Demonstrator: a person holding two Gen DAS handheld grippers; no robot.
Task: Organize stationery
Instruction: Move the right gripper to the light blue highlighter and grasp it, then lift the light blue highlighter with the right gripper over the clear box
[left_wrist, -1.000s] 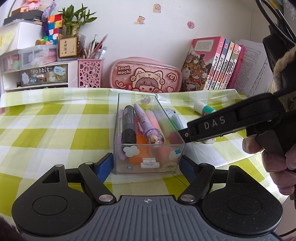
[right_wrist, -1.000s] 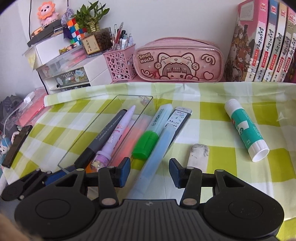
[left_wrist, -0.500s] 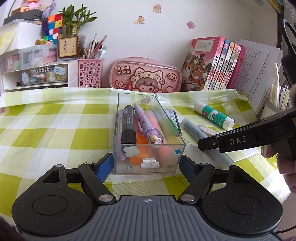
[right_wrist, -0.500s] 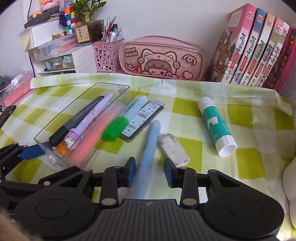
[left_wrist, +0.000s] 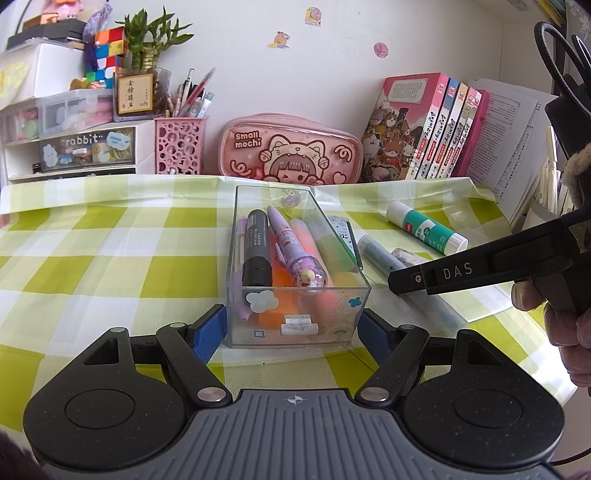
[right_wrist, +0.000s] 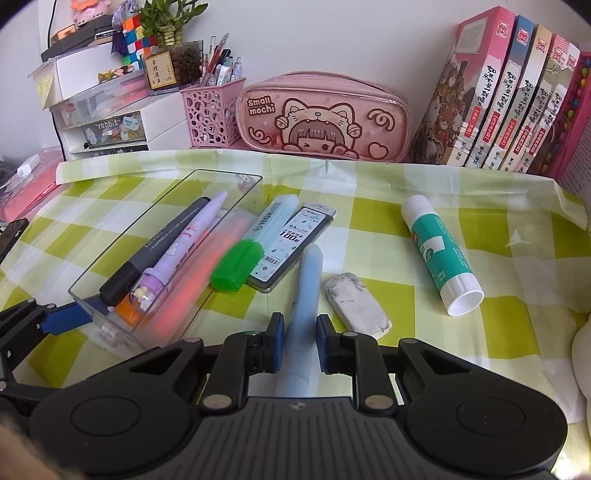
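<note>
A clear plastic box (left_wrist: 236, 236) holds several pens and highlighters; it also shows in the right wrist view (right_wrist: 85, 273). My left gripper (left_wrist: 291, 328) is shut on the box's near end. My right gripper (right_wrist: 300, 330) has closed around a pale blue pen (right_wrist: 308, 280) lying on the checked cloth right of the box; the pads touch its sides. The blue pen shows in the left wrist view (left_wrist: 399, 273) under the right gripper's arm. A green-capped highlighter (right_wrist: 255, 243), a lead case (right_wrist: 295, 243), a dirty eraser (right_wrist: 356, 304) and a glue stick (right_wrist: 439, 254) lie nearby.
A pink pencil case (right_wrist: 325, 118), a pink pen holder (right_wrist: 212, 114), white drawers (right_wrist: 107, 125) and a row of books (right_wrist: 517, 96) stand along the back wall. Papers (left_wrist: 517, 122) lean at the far right.
My right gripper has moved back from the box to the blue pen and its jaws have closed on it. The left gripper and the box have not moved.
</note>
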